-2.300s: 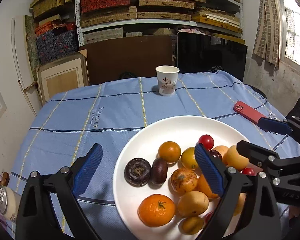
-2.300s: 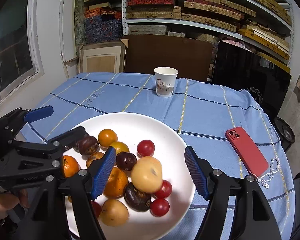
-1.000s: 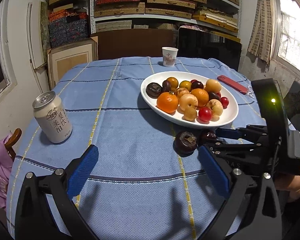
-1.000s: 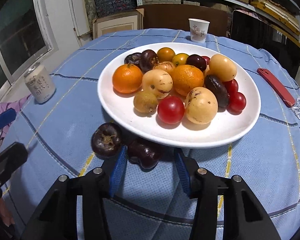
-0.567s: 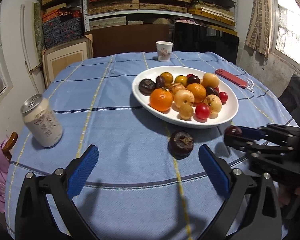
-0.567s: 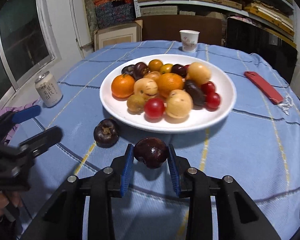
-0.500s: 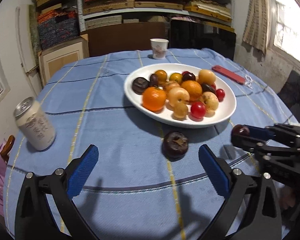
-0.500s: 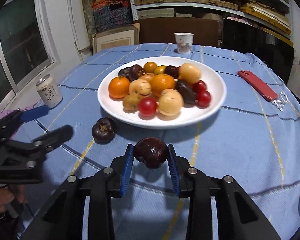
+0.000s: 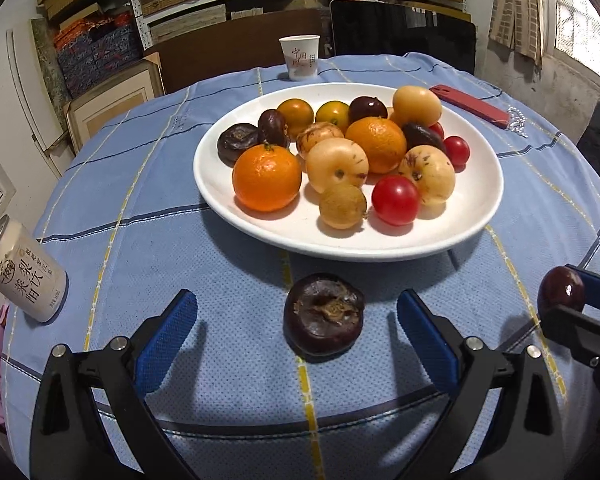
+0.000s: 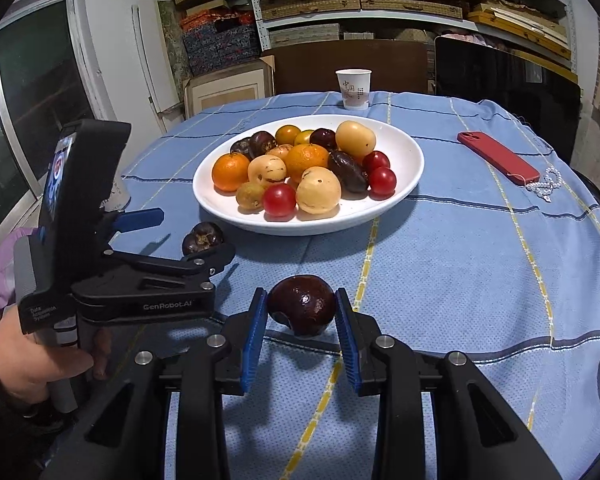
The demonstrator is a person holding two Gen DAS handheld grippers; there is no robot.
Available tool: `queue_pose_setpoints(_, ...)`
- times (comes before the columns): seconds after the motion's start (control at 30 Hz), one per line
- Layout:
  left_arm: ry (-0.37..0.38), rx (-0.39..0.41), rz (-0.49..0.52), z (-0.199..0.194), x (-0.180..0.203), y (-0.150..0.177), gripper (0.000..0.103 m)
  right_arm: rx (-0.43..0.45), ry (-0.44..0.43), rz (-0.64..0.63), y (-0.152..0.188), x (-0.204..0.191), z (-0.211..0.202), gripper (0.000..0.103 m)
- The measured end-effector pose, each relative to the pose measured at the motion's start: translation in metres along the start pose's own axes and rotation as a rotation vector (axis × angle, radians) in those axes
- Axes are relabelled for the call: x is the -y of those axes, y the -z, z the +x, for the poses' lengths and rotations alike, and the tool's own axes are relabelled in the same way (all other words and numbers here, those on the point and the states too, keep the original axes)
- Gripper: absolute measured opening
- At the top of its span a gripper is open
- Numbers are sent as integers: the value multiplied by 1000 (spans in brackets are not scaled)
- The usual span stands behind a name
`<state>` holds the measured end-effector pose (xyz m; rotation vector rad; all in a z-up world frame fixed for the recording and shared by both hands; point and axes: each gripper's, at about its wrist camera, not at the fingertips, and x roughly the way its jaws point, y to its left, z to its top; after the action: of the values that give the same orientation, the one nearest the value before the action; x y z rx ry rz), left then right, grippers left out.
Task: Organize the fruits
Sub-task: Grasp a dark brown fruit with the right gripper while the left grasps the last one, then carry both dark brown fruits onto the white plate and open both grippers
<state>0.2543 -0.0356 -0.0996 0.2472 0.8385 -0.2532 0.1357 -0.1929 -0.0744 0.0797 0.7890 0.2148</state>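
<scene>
Vs a second ago: right tool (image 10: 301,320) has closed its jaws on the dark purple fruit (image 10: 302,309) that lay beside the plate; pads now press both its sides and it's lifted clear of the surface (image 10: 480,264), near of the plate. Left tool (image 9: 296,332) has come in closer and lower, jaws wide open either side of the second dark fruit (image 9: 323,313), not touching it; that fruit sits on the blue cloth just near of the plate's rim. White plate (image 9: 472,204) holds the rest: two oranges, pale yellow-tan fruits, red cherry tomatoes, small tangerines and a few dark fruits at the far-left side. Drink can (image 9: 22,270) at near left, paper cup (image 9: 300,57) far of the plate, red phone (image 9: 470,105) at far right.
</scene>
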Motion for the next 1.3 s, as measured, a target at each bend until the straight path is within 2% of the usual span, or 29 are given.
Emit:
queue_pose_setpoints(0.13,-1,-17,1,4,-1,0,98,4,-3,1,0,0,0,35)
queue_pose_setpoints(0.17,1,-25,1,5,-1,0,95,7,-3,1,0,0,0,35)
queue_pose_setpoints(0.2,6,-36,3,7,0,0,71,9,-3,0,0,0,-1,35)
queue_pose_setpoints(0.33,58,-31,6,6,0,2,52,21,-6,-3,1,-1,-4,35)
queue_pose_setpoints(0.4,64,-22,16,4,3,3,39,24,-3,-4,1,-1,-5,35)
queue_pose_setpoints(0.97,81,19,-41,-13,-8,11,39,32,7,4,4,1,-8,35)
queue_pose_setpoints(1.13,97,86,-59,-44,-14,16,39,59,4,-3,3,-1,-25,35)
queue_pose_setpoints(1.3,110,171,-63,-94,-19,20,39,108,-2,-21,1,-8,-55,35)
